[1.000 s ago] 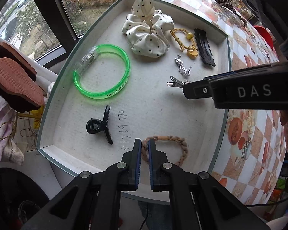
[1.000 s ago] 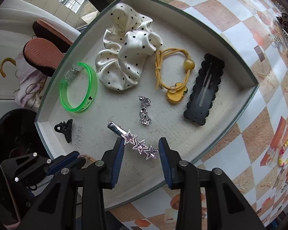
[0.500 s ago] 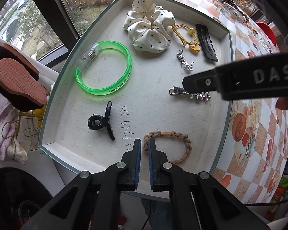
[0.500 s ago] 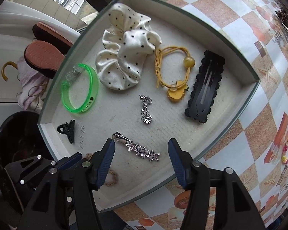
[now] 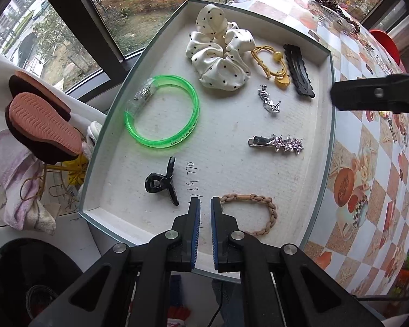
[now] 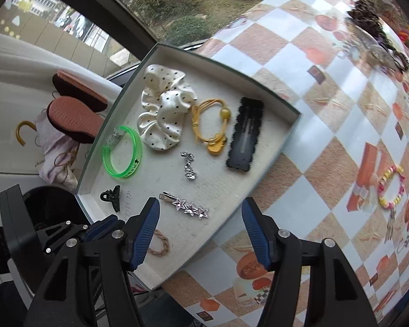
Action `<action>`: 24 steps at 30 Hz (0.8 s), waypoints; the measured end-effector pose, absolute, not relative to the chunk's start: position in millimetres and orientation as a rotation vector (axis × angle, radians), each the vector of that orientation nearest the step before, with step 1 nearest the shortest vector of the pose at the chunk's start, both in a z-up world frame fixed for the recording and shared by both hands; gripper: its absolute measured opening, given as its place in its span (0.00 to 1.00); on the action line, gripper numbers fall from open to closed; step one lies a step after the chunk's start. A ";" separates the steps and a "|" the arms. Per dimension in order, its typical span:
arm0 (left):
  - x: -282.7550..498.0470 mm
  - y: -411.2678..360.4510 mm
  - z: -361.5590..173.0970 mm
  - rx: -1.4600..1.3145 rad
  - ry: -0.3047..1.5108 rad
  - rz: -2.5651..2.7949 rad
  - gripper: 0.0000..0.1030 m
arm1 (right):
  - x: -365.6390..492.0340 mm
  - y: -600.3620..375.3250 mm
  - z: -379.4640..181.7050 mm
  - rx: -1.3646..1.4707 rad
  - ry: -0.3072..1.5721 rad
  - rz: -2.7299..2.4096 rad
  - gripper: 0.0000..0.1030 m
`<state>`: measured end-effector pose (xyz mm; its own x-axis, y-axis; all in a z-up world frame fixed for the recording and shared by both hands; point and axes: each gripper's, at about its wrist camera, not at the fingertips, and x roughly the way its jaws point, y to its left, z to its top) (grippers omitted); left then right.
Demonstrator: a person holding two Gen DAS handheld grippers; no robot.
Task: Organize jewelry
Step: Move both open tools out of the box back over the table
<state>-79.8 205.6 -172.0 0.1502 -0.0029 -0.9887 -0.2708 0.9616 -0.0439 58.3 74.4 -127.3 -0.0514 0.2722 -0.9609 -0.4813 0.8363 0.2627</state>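
A white tray (image 5: pixel 331 125) holds a silver star hair clip (image 5: pixel 276 144), a green bangle (image 5: pixel 163 111), a dotted white scrunchie (image 5: pixel 220 60), a yellow hair tie (image 5: pixel 271 62), a black snap clip (image 5: pixel 298 70), a silver charm (image 5: pixel 268 100), a black claw clip (image 5: pixel 163 184) and a braided tan bracelet (image 5: pixel 256 212). My left gripper (image 5: pixel 205 204) is shut on nothing, just left of the bracelet. My right gripper (image 6: pixel 200 205) hangs above the star clip (image 6: pixel 185 205). Its jaws are opening and do not touch the clip.
The tray sits on an orange-and-white checkered tablecloth (image 6: pixel 327 125). A pink and yellow bead bracelet (image 6: pixel 391 188) and a pile of other pieces (image 6: pixel 376 35) lie on the cloth to the right. Brown slippers (image 5: pixel 41 130) sit beyond the tray's left wall, below a window.
The right gripper's jaws have spread wider and it has lifted away to the right, leaving the star clip lying free in the tray. The left gripper stays shut in place.
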 end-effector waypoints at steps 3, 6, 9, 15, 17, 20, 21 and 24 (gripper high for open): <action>-79.4 202.8 -168.2 -0.220 1.417 0.197 0.55 | 59.6 57.5 -122.4 -0.138 1.497 0.591 0.68; -80.7 199.9 -156.0 -0.187 1.378 0.238 1.00 | 60.8 39.9 -118.7 -0.103 1.495 0.563 0.70; -78.0 195.5 -147.5 -0.178 1.377 0.223 1.00 | 60.3 22.0 -115.7 -0.064 1.492 0.537 0.73; -66.7 177.1 -129.6 -0.118 1.359 0.192 1.00 | 63.6 -21.9 -108.6 0.013 1.483 0.465 0.80; -61.2 169.7 -122.6 -0.094 1.347 0.173 1.00 | 64.1 -39.8 -107.1 0.050 1.479 0.433 0.85; -50.3 157.1 -113.7 -0.065 1.336 0.143 1.00 | 63.4 -67.6 -106.7 0.099 1.471 0.372 0.86; -46.2 151.1 -110.6 -0.053 1.332 0.134 1.00 | 62.5 -77.9 -107.3 0.115 1.469 0.346 0.86; -34.4 134.0 -105.8 -0.011 1.323 0.114 1.00 | 59.1 -105.8 -109.6 0.161 1.474 0.295 0.86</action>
<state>-34.4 134.0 -105.8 0.2403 0.0770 -0.9676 -0.0892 0.9944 0.0570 59.1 -105.8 -109.6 0.0695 0.2923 -0.9538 -0.0973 0.9535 0.2851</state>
